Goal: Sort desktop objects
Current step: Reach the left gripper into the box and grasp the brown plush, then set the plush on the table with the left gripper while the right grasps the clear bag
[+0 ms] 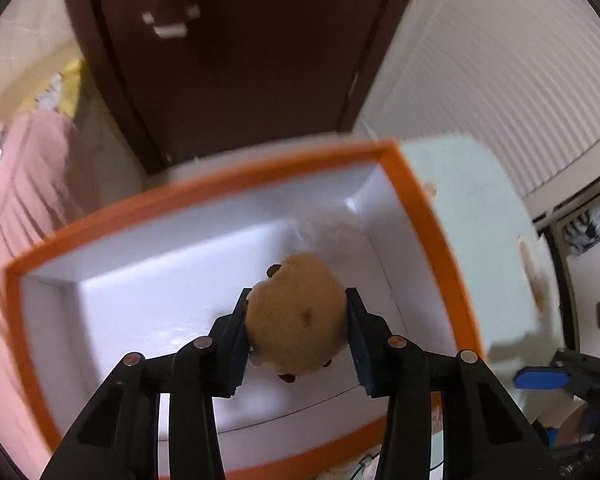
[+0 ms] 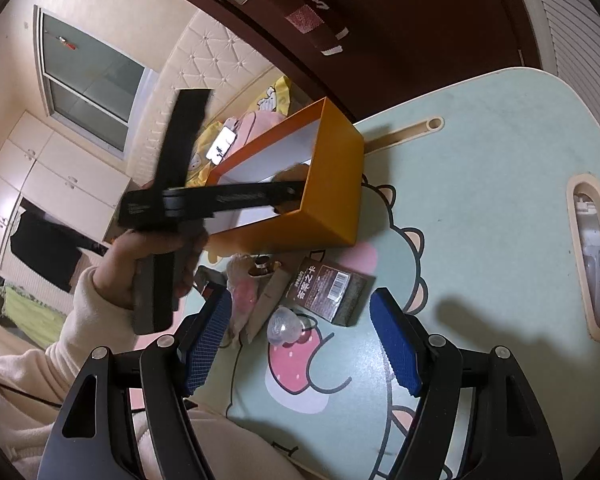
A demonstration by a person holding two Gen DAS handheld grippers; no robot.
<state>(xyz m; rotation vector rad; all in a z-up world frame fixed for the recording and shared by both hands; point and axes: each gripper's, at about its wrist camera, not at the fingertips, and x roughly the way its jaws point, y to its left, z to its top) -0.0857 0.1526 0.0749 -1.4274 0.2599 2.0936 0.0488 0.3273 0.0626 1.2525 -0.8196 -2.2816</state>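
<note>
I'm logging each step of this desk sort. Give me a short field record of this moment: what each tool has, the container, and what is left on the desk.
left tool: shut on a tan plush toy, over the box interior
right tool: open, nothing between its pads
container: orange box, white inside
table: mint green, cartoon print
left outside the box: dark brown packet, clear plastic piece

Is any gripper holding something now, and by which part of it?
The left gripper holds the tan plush toy by its two sides, over the orange box. The right gripper is open and holds nothing.
</note>
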